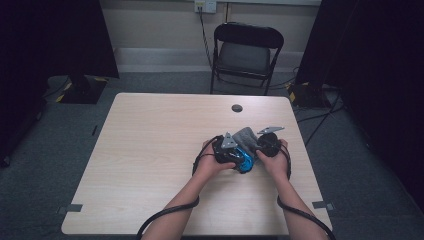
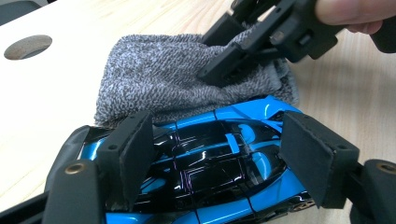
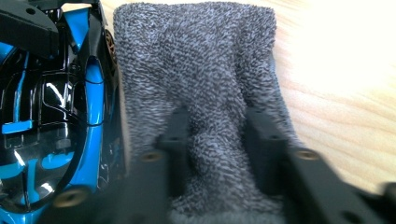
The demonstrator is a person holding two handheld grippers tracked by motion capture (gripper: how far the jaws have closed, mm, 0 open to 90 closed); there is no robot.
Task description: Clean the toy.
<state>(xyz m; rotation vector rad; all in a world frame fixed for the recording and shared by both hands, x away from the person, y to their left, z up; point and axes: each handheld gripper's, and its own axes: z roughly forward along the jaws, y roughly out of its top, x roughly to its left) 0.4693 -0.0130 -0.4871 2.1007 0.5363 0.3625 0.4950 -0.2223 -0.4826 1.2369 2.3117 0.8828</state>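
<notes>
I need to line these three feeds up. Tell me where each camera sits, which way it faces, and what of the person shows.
High view: above the person's side, looking forward and down on the table; both forearms enter from below.
Left gripper view: on the left gripper, looking along its jaws, which straddle the blue toy car; a fingertip shows top right.
Right gripper view: on the right gripper, looking along jaws pinching the grey cloth.
Shared: the car and the cloth appear in both gripper views.

The toy car (image 2: 205, 172) looks glossy blue-and-black plastic, the grey cloth (image 2: 163, 79) rough, nubby terry, the tabletop (image 1: 150, 150) smooth pale matt wood.
</notes>
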